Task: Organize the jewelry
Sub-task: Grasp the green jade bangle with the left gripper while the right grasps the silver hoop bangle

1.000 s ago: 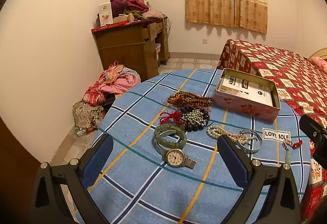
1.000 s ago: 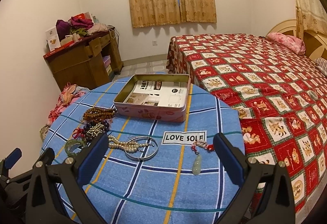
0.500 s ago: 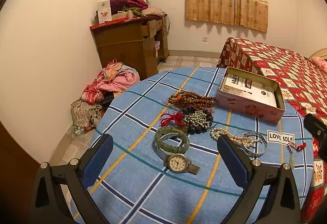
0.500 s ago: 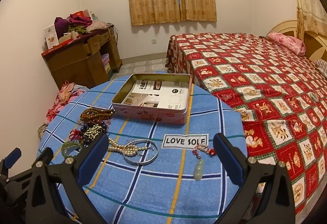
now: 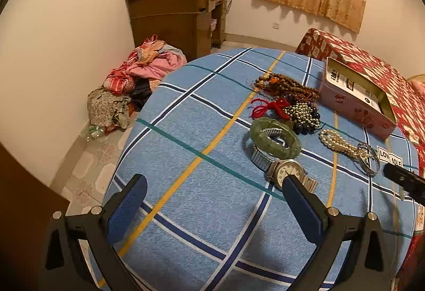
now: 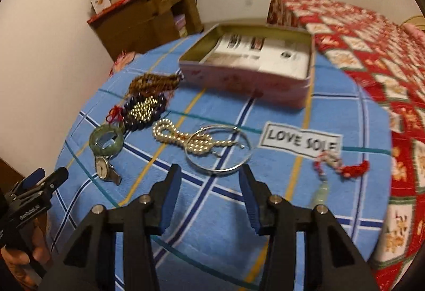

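Jewelry lies on a round table with a blue plaid cloth (image 5: 186,131). A green jade bangle (image 5: 275,137) rests on a silver wristwatch (image 5: 288,174). Beside them are brown wooden beads (image 5: 287,85), dark and gold beads (image 5: 302,113) with a red cord, a pearl strand (image 6: 186,138) and a silver bangle (image 6: 219,149). A jade pendant on a red cord (image 6: 330,171) lies right. An open pink tin (image 6: 249,65) stands behind. My left gripper (image 5: 212,190) is open, left of the watch. My right gripper (image 6: 209,179) is open but narrowed, just short of the silver bangle.
A bed with a red patterned cover (image 6: 372,38) lies right of the table. A wooden dresser (image 5: 175,17) stands by the far wall, with a heap of clothes (image 5: 138,78) on the floor. The left gripper also shows in the right wrist view (image 6: 39,182).
My right gripper has narrowed its jaws and moved down and forward toward the silver bangle. My left gripper has swung left, so the jewelry now sits to its right.
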`<act>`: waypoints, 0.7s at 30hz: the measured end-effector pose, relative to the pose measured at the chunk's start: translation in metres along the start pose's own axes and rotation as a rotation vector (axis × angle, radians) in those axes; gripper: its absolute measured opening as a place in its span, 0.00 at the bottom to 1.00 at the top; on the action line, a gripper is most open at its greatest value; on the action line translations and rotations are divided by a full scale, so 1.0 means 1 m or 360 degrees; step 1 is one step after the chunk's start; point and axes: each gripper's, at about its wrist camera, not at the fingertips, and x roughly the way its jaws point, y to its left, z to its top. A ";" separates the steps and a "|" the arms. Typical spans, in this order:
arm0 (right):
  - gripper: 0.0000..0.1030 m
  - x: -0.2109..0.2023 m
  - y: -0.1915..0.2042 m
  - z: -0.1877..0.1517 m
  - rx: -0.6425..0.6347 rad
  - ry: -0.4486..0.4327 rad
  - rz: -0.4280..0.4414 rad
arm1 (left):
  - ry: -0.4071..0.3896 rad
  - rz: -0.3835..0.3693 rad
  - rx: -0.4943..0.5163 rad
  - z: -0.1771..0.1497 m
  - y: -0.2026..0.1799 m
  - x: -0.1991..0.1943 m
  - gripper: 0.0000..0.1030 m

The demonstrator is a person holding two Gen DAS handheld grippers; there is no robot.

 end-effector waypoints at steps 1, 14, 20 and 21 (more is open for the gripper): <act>0.47 0.004 0.004 0.001 -0.0036 0.0008 -0.0015 | -0.0002 0.0001 0.0025 0.000 -0.002 0.000 0.98; 0.38 0.040 0.015 0.005 -0.0280 0.0123 -0.0072 | 0.0114 -0.0091 0.0102 -0.004 -0.016 0.014 0.98; 0.12 0.028 -0.006 0.002 -0.0118 0.0150 0.0086 | 0.0135 -0.0110 0.0115 -0.005 -0.020 0.018 0.98; 0.11 0.024 -0.008 0.002 -0.0090 0.0145 0.0121 | 0.0138 -0.0114 0.0115 -0.005 -0.020 0.018 0.98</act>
